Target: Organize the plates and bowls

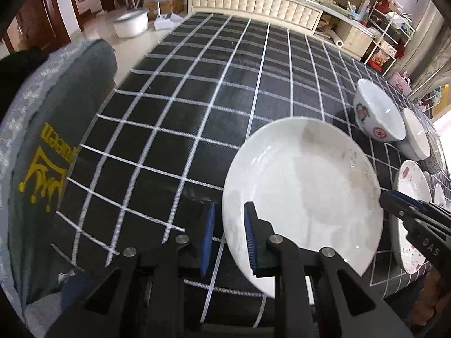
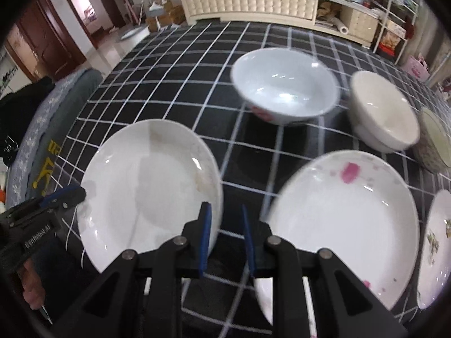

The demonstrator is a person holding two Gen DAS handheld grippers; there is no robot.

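Everywhere black checked tablecloth (image 1: 197,98), cluttered sideboard (image 1: 253,2)

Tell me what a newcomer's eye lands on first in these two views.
First comes the plain white plate on the black checked tablecloth, with the open left gripper straddling its near-left rim. Right of it lies a plate with pink marks; the open right gripper hovers between the two. Behind stand a white flowered bowl and a cream bowl.

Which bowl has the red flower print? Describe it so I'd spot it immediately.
On the black checked tablecloth, find the row of bowls behind the plates. The flower bowl is the leftmost, beside the plain cream bowl. It alone is bluish-white with red prints on its outer wall.
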